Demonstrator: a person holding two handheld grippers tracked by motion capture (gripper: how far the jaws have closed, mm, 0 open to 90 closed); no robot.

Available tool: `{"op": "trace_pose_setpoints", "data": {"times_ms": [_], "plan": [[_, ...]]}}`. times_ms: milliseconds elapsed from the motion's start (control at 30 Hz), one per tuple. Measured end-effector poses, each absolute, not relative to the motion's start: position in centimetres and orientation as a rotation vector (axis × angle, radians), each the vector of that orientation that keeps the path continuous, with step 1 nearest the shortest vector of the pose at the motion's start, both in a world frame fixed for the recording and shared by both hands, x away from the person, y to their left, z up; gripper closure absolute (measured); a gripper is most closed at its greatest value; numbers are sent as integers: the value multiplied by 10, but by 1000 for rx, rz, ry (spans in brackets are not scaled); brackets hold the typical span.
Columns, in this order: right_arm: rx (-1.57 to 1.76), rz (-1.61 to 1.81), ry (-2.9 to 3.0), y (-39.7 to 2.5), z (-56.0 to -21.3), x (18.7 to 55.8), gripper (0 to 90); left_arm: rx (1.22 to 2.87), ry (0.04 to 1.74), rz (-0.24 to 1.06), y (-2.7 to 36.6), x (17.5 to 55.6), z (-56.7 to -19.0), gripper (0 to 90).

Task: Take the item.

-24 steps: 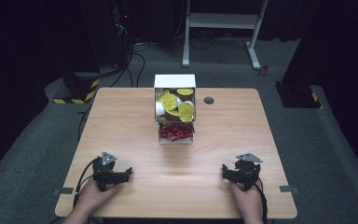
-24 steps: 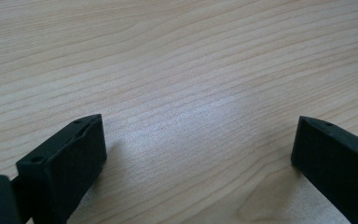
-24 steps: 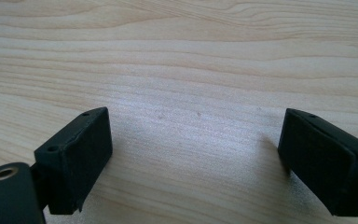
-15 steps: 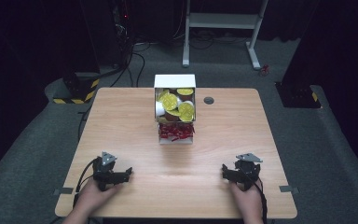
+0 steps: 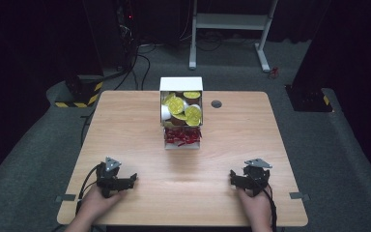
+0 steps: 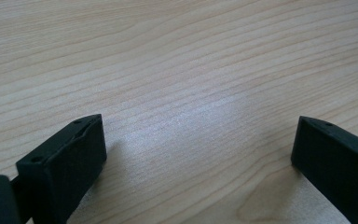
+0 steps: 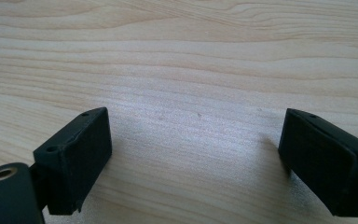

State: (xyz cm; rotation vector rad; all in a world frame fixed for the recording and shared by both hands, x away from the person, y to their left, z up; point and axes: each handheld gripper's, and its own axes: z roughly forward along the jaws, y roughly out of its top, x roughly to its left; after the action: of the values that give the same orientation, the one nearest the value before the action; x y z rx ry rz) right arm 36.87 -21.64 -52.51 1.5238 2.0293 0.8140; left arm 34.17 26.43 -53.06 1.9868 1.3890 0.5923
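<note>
I have both tools resting low on the wooden table (image 5: 125,130), each one spread wide and holding nothing. The left gripper (image 5: 125,181) sits at the near-left of the white box (image 5: 181,113), well apart from it; the right gripper (image 5: 239,178) sits at the box's near-right, equally far off. In the left gripper view (image 6: 196,140) and the right gripper view (image 7: 193,140), bare wood grain lies between the jaws.

The box stands at mid-table, toward the far edge. Its long axis runs straight away from me, far end to near end, and the open top faces up. The far compartment holds yellow-lidded capsules (image 5: 181,107) piled loosely, some tilted; the near compartment holds small red wrapped pieces (image 5: 182,137), too small for me to name more closely.

My worries from here, as I judge them: the capsules are heaped near the rim, so a jaw pushed in at an angle could tip one out over the box wall. The box looks light, so a sideways nudge could slide or skew it. A round grommet (image 5: 216,104) lies just right of the box, and a spilled capsule could roll toward it. The trailing cables near my hands could also drag.
</note>
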Motion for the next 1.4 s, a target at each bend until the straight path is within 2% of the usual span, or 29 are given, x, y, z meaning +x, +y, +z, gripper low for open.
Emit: {"op": "trace_pose_setpoints", "data": {"times_ms": [800,867,1400], "plan": [[1514,821,2037,-217,-525,369,96,1987,1389,593,264,342,-531,35],[1510,820,2043,-216,-524,368,144,1987,1389,593,264,342,-531,35],[1467,924,2024,-213,-504,366,160,1988,1390,594,264,342,-531,35]]}}
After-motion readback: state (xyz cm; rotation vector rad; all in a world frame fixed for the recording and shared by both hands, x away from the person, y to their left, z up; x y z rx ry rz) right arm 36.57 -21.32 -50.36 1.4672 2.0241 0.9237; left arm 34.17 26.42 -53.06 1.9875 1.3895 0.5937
